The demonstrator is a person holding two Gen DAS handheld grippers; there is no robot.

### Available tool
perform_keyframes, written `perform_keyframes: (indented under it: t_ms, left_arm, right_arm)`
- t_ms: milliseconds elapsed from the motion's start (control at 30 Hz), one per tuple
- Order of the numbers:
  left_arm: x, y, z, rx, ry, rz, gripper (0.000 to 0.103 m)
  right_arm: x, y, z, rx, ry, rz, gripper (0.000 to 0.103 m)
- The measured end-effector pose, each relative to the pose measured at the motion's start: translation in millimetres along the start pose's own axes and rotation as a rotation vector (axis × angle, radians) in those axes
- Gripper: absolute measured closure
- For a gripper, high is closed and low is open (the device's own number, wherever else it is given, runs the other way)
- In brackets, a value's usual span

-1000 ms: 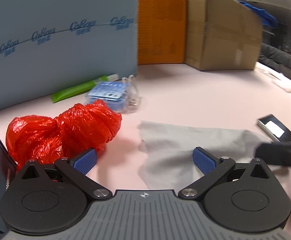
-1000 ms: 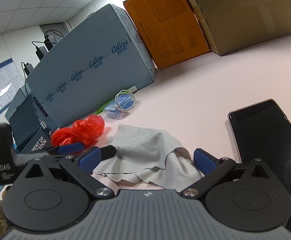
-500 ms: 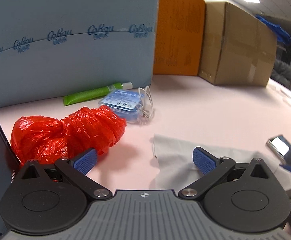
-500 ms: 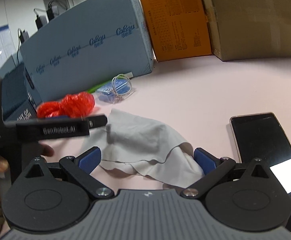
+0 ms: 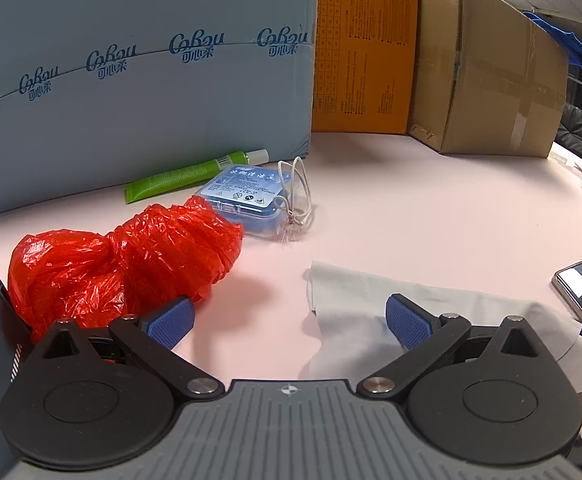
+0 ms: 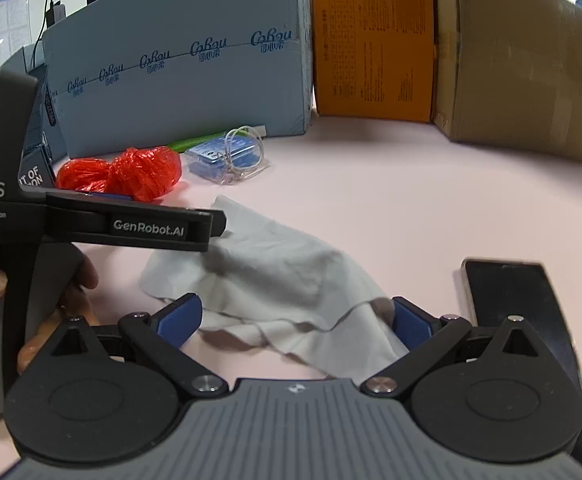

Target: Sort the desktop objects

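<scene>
1. I read the grey cloth (image 6: 275, 276) at lower centre of the right view as my target: it lies crumpled on the table (image 6: 391, 184), its near edge between my right gripper (image 6: 297, 316)'s wide-open, empty pads.
2. My left gripper (image 5: 287, 318), equally spread and empty, hovers low, red bag (image 5: 127, 256) at its left pad, phone (image 5: 581, 290) far right.

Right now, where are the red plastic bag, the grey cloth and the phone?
red plastic bag (image 5: 131, 256), left wrist view, on its crinkled middle.
grey cloth (image 6: 275, 272), right wrist view, on its raised centre fold.
phone (image 6: 511, 292), right wrist view, on its dark screen.
</scene>
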State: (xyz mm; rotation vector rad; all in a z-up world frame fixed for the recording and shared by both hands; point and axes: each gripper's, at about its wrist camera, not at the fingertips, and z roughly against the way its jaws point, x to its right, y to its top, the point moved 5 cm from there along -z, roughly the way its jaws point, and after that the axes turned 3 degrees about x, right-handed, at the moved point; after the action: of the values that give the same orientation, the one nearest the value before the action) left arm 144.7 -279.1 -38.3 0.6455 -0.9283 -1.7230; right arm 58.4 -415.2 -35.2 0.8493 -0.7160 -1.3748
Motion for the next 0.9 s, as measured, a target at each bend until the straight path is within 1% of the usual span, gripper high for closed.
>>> perform_keyframes:
  t_ms: [200, 300, 500, 633, 667, 700, 733, 767, 800, 833, 867, 900]
  left_arm:
    - [1, -1, -1, -0.007, -0.003, -0.01, 0.001]
    - [3, -2, -1, -0.012, 0.003, -0.02, 0.001]
    - [5, -3, -3, -0.031, 0.006, -0.039, 0.0]
    - [5, -4, -3, -0.033, 0.013, -0.04, 0.0]
    - [4, -4, -3, -0.034, 0.013, -0.037, 0.0]
    - [4, -4, -3, -0.035, 0.013, -0.035, 0.0]
    - [4, -5, -3, -0.037, 0.01, -0.033, 0.0]
    - [4, -5, -3, -0.035, 0.008, -0.032, 0.003]
    - [4, -5, -2, -0.028, 0.005, -0.033, 0.009]
    - [6, -5, 0, -0.016, -0.006, -0.035, 0.03]
    - [7, -5, 2, -0.002, -0.022, -0.04, 0.051]
    - [9, -5, 4, 0.008, -0.03, -0.051, 0.063]
  right_arm:
    - [7, 1, -2, -0.005, 0.005, -0.028, 0.006]
    - [6, 1, -2, -0.007, 0.001, -0.021, 0.006]
    - [6, 1, -4, -0.013, -0.02, -0.023, 0.011]
    - [7, 0, -4, -0.015, -0.033, -0.021, 0.012]
    - [6, -1, -5, -0.016, -0.039, -0.015, 0.014]
    - [4, -1, -4, -0.014, -0.041, -0.004, 0.02]
    - [1, -1, -4, -0.01, -0.041, 0.01, 0.022]
    - [-1, -1, -4, -0.006, -0.041, 0.025, 0.031]
    - [-4, -1, -4, -0.002, -0.041, 0.04, 0.044]
    - [-6, -2, -4, 0.001, -0.041, 0.054, 0.05]
    - [-9, -2, -3, 0.006, -0.036, 0.064, 0.064]
    - [-10, -1, -3, 0.009, -0.027, 0.064, 0.073]
